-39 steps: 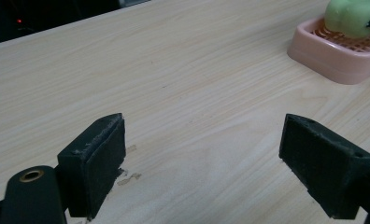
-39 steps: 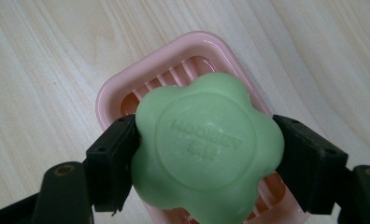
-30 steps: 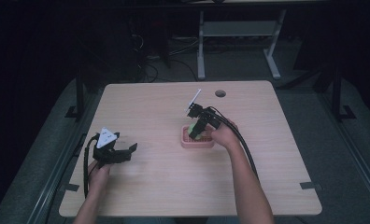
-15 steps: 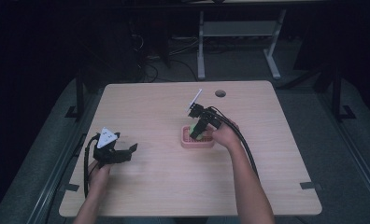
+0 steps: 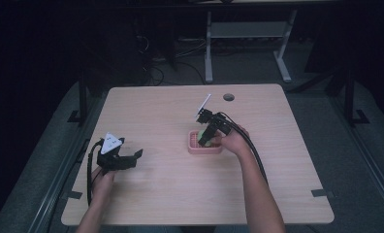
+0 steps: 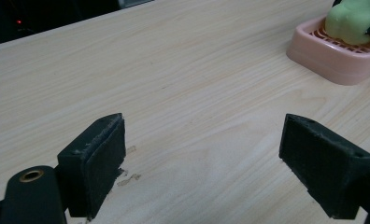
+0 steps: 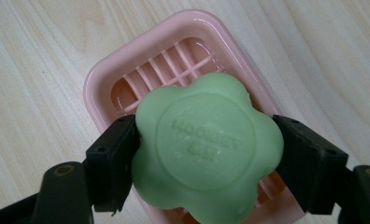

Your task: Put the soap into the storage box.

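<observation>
Right tongs (image 7: 206, 158) pinching a green flower-shaped soap bar (image 7: 206, 147) above the pink soap dish (image 7: 127, 70); left tongs (image 6: 211, 163) spread over the desk (image 6: 183, 70).

Dim high view, dark surroundings; gripper views bright, sharp, soft shadows, slight glare

Pale green flower-shaped soap bar (image 7: 207, 149), raised lettering in the same green on its face. Pink plastic soap dish (image 7: 141, 56) with a slatted pink grid inside. Light wood-grain desk (image 5: 161, 107), fine darker streaks. Black jaw pads on right gripper (image 7: 206, 161) and left gripper (image 6: 216, 165); white three-cornered plate (image 5: 111, 142) atop the left.
</observation>
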`<state>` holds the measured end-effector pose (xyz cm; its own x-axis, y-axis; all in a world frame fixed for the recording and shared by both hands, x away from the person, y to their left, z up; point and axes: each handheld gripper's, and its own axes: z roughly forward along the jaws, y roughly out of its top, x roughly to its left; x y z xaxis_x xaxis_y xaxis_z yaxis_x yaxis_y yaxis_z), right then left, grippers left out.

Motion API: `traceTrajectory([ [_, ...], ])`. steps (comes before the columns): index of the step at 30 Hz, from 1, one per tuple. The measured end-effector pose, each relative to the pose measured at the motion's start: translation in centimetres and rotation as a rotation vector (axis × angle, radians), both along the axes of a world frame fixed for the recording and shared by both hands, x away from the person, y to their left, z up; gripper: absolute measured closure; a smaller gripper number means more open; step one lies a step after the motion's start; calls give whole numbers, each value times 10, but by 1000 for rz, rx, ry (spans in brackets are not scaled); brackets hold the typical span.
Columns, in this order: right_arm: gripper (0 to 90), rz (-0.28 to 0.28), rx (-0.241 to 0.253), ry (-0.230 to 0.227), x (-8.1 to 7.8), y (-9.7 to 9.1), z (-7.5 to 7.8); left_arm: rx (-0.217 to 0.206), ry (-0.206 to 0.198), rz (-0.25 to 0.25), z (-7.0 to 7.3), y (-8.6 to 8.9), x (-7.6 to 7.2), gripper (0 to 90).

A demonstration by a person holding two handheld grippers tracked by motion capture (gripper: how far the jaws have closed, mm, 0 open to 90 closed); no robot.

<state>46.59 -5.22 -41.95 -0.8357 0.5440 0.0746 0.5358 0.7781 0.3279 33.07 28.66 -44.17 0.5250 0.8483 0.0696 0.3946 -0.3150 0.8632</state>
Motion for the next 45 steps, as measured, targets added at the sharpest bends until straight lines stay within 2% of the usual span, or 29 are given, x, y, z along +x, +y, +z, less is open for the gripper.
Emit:
traceTrajectory([
  [21, 257, -3, -23, -3, -1, 1, 0, 1, 1, 0, 0, 0, 0, 144],
  [29, 259, -12, 17, -23, -2, -3, 7, -1, 1, -1, 0, -1, 0, 143],
  [45, 246, -30, 52, -25, -8, -19, 17, 1, 3, -3, 0, -1, 0, 144],
])
